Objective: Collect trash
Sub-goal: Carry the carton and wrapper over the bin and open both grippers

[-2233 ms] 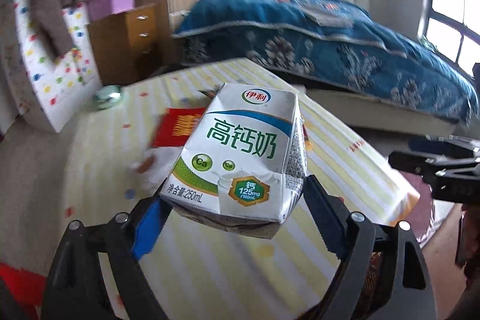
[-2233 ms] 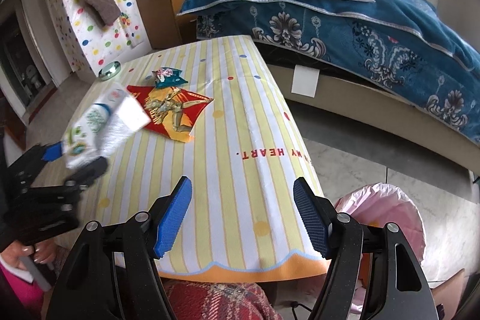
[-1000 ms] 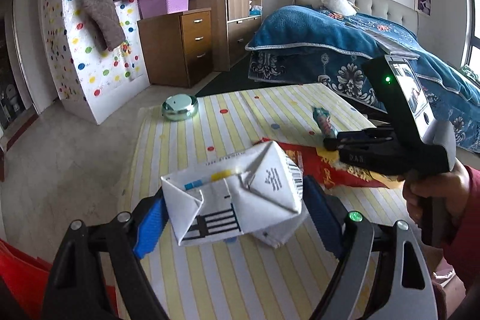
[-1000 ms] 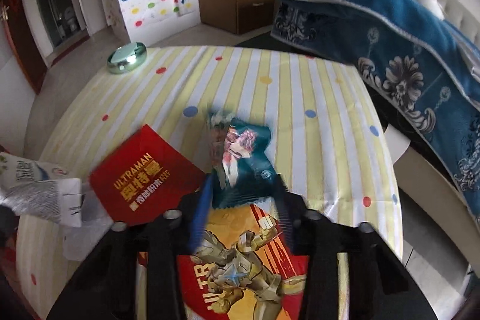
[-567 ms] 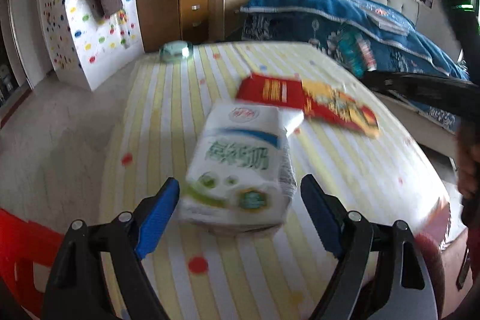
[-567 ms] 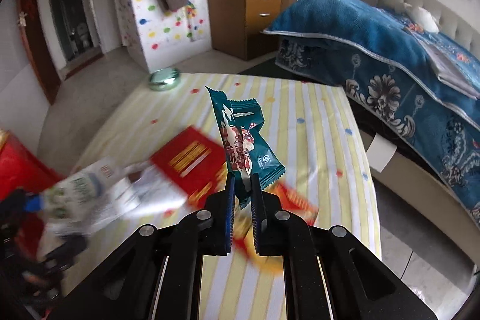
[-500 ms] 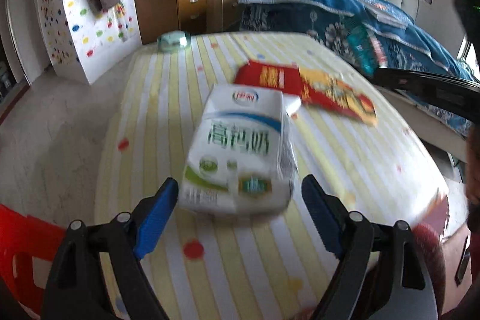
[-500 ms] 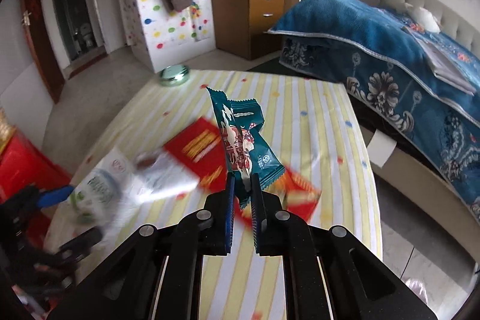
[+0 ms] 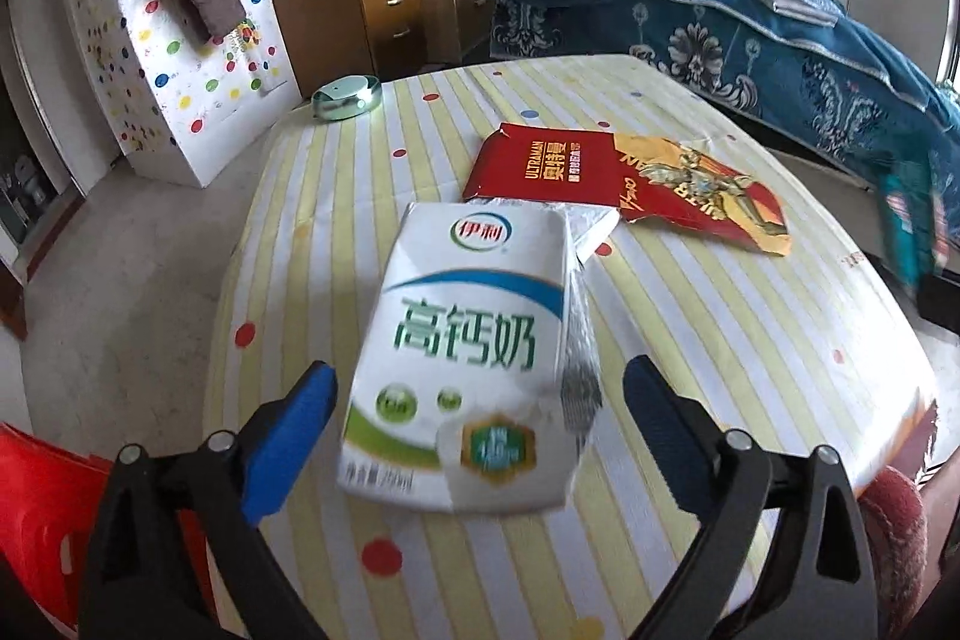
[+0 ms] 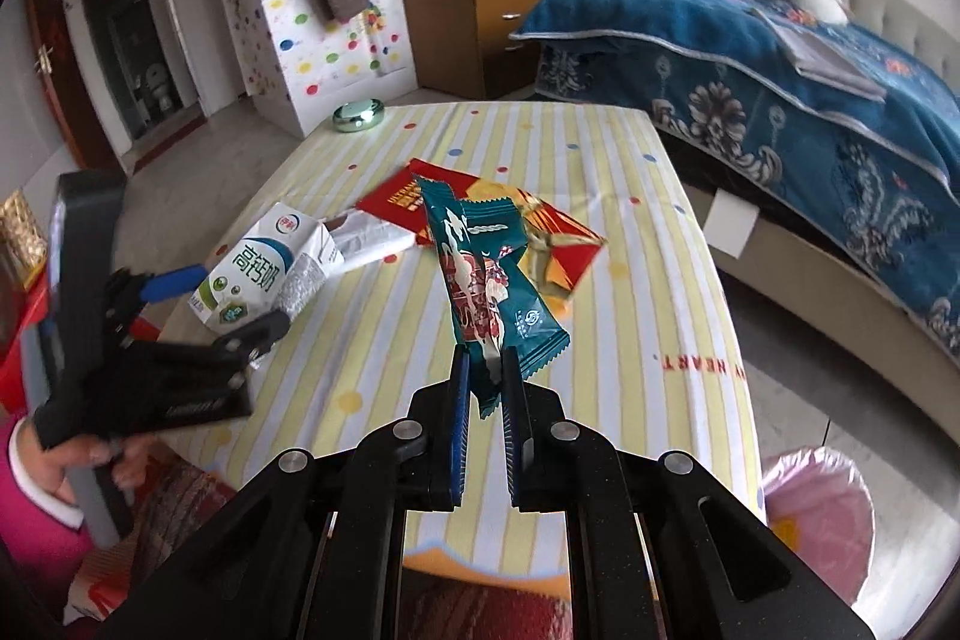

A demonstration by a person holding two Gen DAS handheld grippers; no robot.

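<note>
The milk carton [image 9: 468,364] lies flat on the striped tablecloth [image 9: 720,340], label up, between the spread blue pads of the left gripper [image 9: 480,418]; neither pad touches it. A second ago that gripper clamped the carton above the table. Its jaws have just been opening, and the carton now rests free between them. The carton's top end touches a white wrapper [image 9: 594,226], which lies against the red card packet [image 9: 624,172].

The right gripper [image 10: 483,394] is pinched tight on the lower end of a teal snack wrapper [image 10: 486,280], which stands up from its jaws above the table. A second ago that wrapper lay on the red packet with the jaws closing around it; now it is lifted clear. A pink-lined bin [image 10: 822,514] stands on the floor beside the table's near right corner.
</note>
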